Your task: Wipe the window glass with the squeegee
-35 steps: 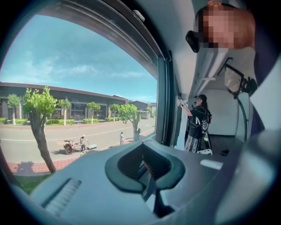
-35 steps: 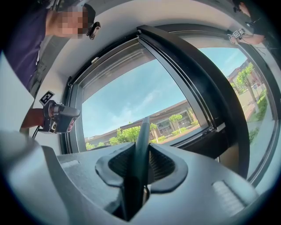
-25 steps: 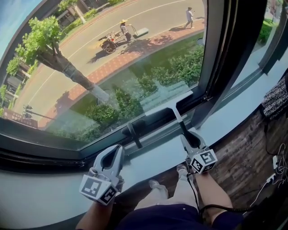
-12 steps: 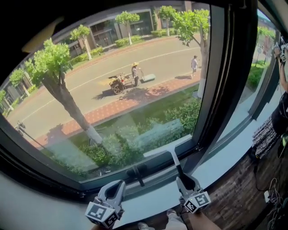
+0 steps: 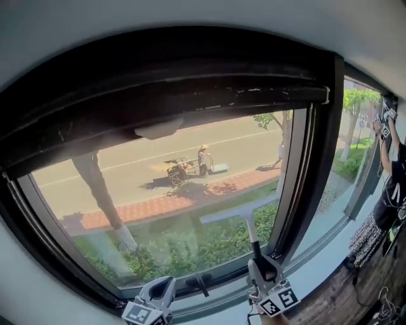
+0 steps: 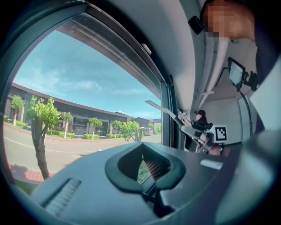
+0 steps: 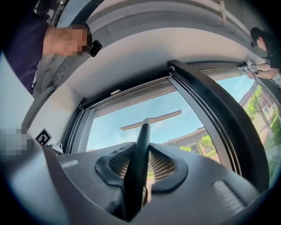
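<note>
**Dark-framed window above a sunlit street**

A large pane of clear window glass (image 5: 158, 184) sits in a black metal frame (image 5: 320, 159), with a second narrow pane (image 5: 355, 139) to its right. A pale grey wall (image 5: 190, 16) runs above. At the lower right corner are a pale sill (image 5: 320, 263) and what may be brown brickwork (image 5: 342, 295). Outside, bright sun falls on a tan road (image 5: 127, 166), a red-brick pavement (image 5: 158, 206), a grey tree trunk (image 5: 101, 190) and green hedges (image 5: 209, 244). Blue sky (image 6: 79, 74) spreads over a long low brown building (image 6: 81, 117).
</note>
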Demonstrator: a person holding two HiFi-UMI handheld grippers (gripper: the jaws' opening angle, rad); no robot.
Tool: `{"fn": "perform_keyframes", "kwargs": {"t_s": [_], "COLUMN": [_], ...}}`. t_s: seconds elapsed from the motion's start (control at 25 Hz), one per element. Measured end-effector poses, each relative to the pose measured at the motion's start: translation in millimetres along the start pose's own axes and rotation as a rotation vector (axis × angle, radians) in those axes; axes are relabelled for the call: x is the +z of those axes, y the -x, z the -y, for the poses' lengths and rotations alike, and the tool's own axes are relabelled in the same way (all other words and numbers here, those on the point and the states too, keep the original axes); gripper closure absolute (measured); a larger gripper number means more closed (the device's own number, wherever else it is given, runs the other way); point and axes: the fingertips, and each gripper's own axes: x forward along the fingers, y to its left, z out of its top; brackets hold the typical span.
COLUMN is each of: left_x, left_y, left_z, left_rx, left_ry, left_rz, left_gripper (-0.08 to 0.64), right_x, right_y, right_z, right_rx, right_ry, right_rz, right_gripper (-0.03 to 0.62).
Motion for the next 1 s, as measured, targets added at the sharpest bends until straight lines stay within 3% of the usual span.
{"fn": "perform_keyframes", "kwargs": {"t_s": [0.52,1.0], "left_x": [50,84], "left_y": [15,19], "left_z": [-31,-65], "left_rx": [0.026,0.062], "left_ry": [-0.049,-0.074], "left_rz": [0.078,0.108], "left_gripper": [0.555,0.555], "right_x": [125,169], "right_y": [-114,-174], "right_z": [-58,-86], "right_rx": [0.106,0.153], "right_ry": [0.106,0.142], "right_rz": [0.283,0.413], "right_gripper": [0.491,0.491]}}
